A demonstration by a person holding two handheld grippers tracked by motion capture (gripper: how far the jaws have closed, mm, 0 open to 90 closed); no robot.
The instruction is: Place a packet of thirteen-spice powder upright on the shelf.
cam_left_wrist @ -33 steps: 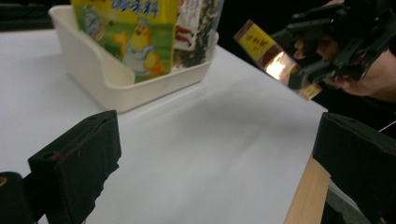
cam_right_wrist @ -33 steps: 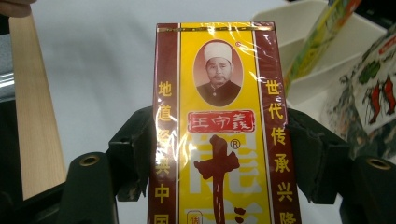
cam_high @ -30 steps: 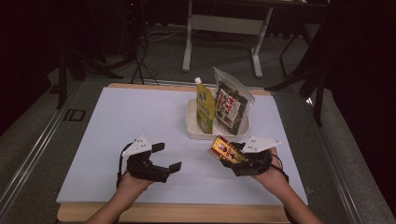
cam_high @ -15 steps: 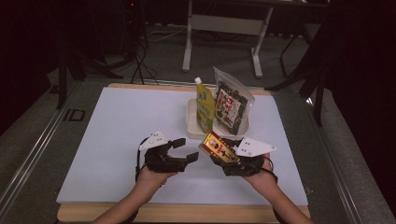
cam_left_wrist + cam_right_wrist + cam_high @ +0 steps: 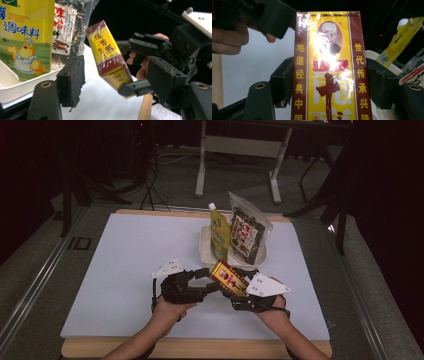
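White tabletop — right tongs clamped on yellow box, left tongs alongside.

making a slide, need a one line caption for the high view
Right gripper holds a red-and-yellow box above the white table while the left gripper closes toward it.

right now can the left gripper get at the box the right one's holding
Probably yes: the left gripper sits right beside the box, its jaws just closing with the box between them, nothing between. The right gripper clamps its lower part.
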